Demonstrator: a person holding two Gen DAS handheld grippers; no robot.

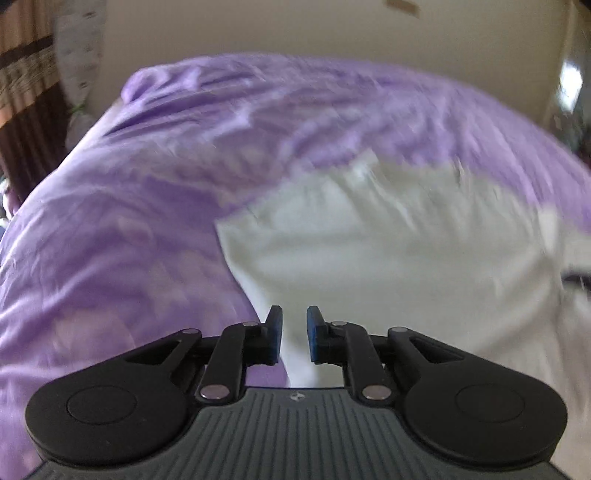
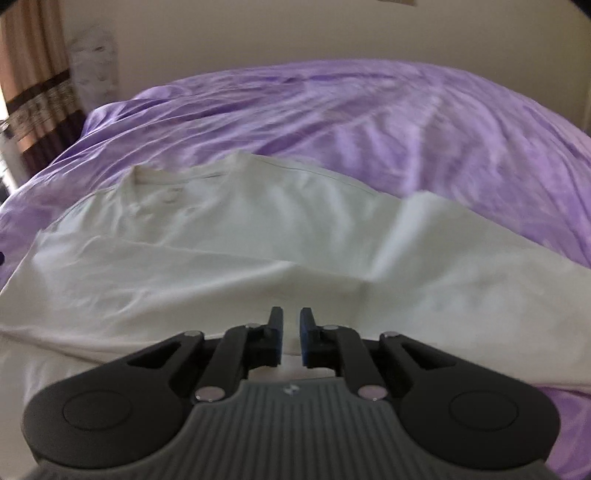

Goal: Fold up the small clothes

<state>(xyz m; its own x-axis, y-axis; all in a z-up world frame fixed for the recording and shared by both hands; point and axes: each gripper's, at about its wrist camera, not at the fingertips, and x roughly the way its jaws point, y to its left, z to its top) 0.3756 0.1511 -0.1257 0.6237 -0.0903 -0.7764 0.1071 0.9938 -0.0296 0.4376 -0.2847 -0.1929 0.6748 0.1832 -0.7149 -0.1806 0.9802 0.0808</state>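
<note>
A white garment [image 2: 207, 236] lies spread on a purple bedsheet [image 2: 406, 122]; its collar shows at the far left and one part is folded over at the right. My right gripper [image 2: 291, 332] hovers over its near edge, jaws a small gap apart, nothing between them. In the left wrist view the same white garment [image 1: 388, 240] fills the right half, on the purple sheet [image 1: 147, 184]. My left gripper [image 1: 294, 332] is above the garment's left edge, jaws slightly apart and empty. Both views are motion-blurred.
A cream wall [image 2: 295, 33] runs behind the bed. A brown striped curtain [image 2: 33, 85] hangs at the far left, with a pale bag-like object [image 2: 94, 62] beside it. A bright window or mirror [image 1: 570, 85] shows at the far right.
</note>
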